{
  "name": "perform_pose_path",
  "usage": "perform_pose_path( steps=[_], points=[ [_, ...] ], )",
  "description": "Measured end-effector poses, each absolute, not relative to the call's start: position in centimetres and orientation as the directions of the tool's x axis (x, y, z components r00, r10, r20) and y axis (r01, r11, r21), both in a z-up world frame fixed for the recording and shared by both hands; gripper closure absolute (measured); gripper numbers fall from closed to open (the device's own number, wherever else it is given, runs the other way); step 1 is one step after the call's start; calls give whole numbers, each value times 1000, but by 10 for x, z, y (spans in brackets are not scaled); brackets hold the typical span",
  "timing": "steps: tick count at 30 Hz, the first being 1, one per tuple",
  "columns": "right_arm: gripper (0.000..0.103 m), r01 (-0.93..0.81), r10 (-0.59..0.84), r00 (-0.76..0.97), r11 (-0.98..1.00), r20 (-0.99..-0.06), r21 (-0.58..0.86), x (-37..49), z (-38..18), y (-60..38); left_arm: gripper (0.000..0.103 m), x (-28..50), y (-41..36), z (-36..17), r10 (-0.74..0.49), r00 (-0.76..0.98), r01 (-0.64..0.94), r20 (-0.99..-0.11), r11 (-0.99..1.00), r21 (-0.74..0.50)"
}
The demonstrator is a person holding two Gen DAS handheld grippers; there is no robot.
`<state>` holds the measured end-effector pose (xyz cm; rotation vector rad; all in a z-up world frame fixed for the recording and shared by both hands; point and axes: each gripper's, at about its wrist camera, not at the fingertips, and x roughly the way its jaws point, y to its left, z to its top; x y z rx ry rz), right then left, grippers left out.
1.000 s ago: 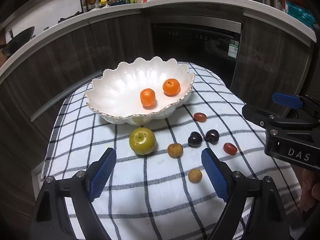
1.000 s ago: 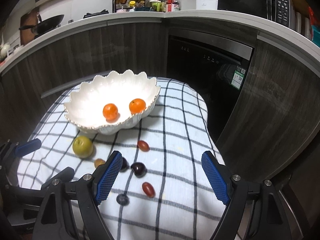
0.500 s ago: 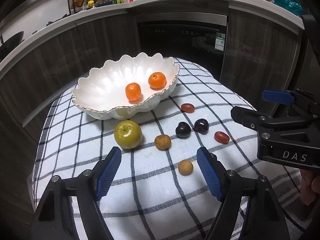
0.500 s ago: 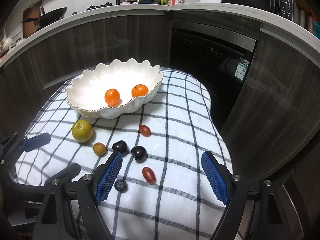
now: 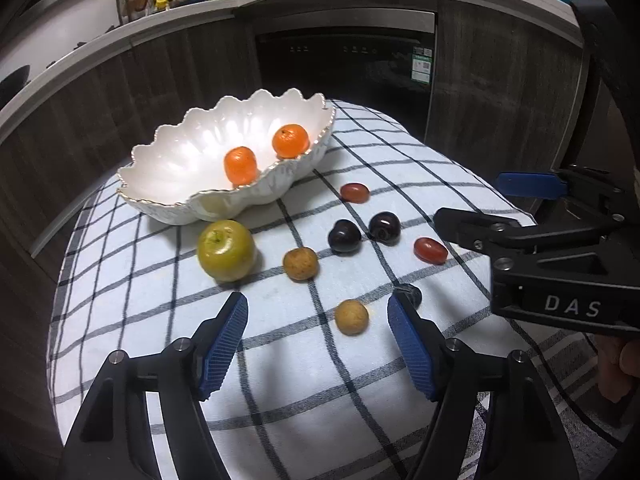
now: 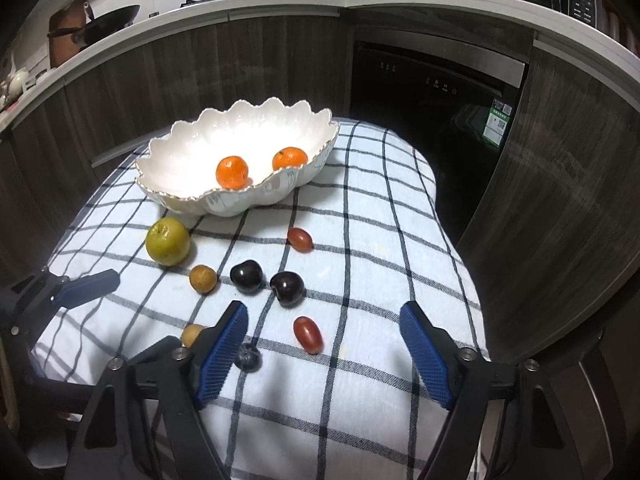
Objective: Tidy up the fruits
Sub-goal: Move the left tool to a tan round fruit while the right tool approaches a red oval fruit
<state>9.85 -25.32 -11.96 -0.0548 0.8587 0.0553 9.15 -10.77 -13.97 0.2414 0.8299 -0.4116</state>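
A white scalloped bowl [image 5: 168,168] [image 6: 180,156] on the checked cloth holds two oranges [image 5: 240,165] [image 6: 232,172]. Loose on the cloth in front of it lie a green apple [image 5: 226,250] [image 6: 167,241], two tan longans [image 5: 351,317] [image 6: 203,278], two dark cherries [image 5: 344,236] [image 6: 287,288], two red grape tomatoes [image 5: 430,250] [image 6: 307,335] and a blueberry [image 6: 248,357]. My left gripper [image 5: 318,330] is open and empty, low over the cloth, with the near longan between its fingers' line. My right gripper [image 6: 324,340] is open and empty above the near tomato.
The checked cloth [image 5: 280,400] covers a small rounded table whose edges drop off on all sides. Dark cabinets and a built-in appliance [image 6: 432,92] stand behind. The right gripper's body [image 5: 560,264] sits at the right of the left wrist view.
Both grippers have moved forward and lower toward the loose fruit. The fruit and the bowl have not moved. Both stay open.
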Motion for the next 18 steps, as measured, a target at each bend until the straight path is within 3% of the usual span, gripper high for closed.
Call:
perform_pose_path(
  steps=[8, 18],
  points=[
    [38, -98, 42, 615, 995, -787, -24, 105, -139, -254, 41, 97, -113, -154, -266, 581, 453, -769, 891, 34],
    [39, -104, 56, 613, 995, -788, -10, 112, -154, -255, 52, 102, -118, -169, -279, 543, 470, -792, 883, 11]
  ],
)
